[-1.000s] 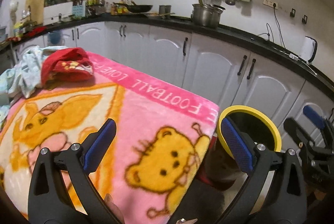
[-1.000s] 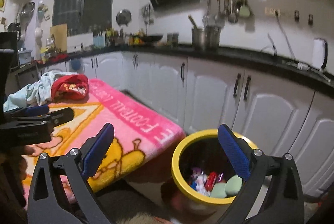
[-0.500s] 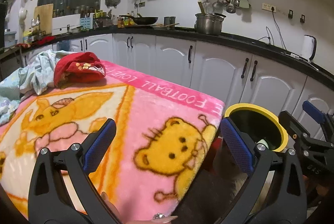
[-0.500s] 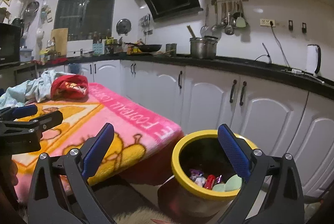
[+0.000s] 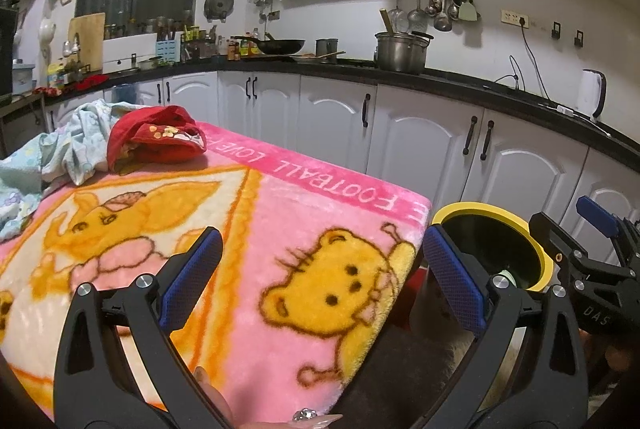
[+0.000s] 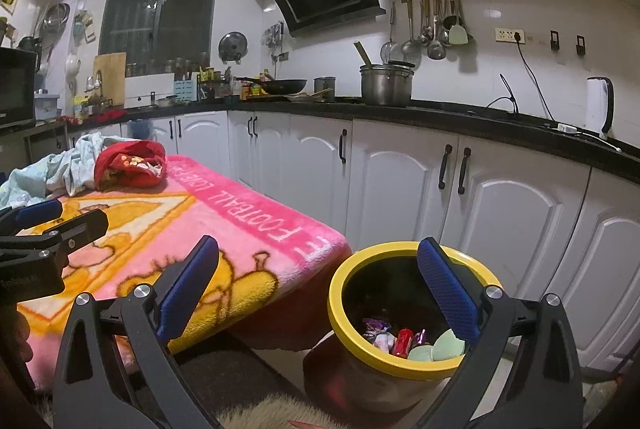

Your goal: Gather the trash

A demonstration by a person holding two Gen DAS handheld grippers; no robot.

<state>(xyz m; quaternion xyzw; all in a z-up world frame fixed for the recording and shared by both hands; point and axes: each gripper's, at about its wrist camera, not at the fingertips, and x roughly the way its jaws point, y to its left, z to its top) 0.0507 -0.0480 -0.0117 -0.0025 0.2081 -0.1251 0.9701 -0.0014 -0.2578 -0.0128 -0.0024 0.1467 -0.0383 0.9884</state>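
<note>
We see wrappers and pale green discs (image 6: 436, 347) lying inside the yellow-rimmed bin (image 6: 340, 317), just beside the pink blanket (image 5: 248, 229). Our right tool (image 6: 316, 293) hangs above the bin, spread wide and empty; our left tool (image 5: 320, 281) gapes empty over the blanket.

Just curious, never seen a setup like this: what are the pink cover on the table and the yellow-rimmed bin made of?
The pink cover looks like plush fleece blanket: fuzzy pile, soft rounded edges, printed cartoon animals. The bin seems to be smooth plastic, judging by its even yellow rim and slight sheen, though glazed ceramic can't be ruled out. Inside lie shiny wrappers, probably foil or plastic film.
</note>
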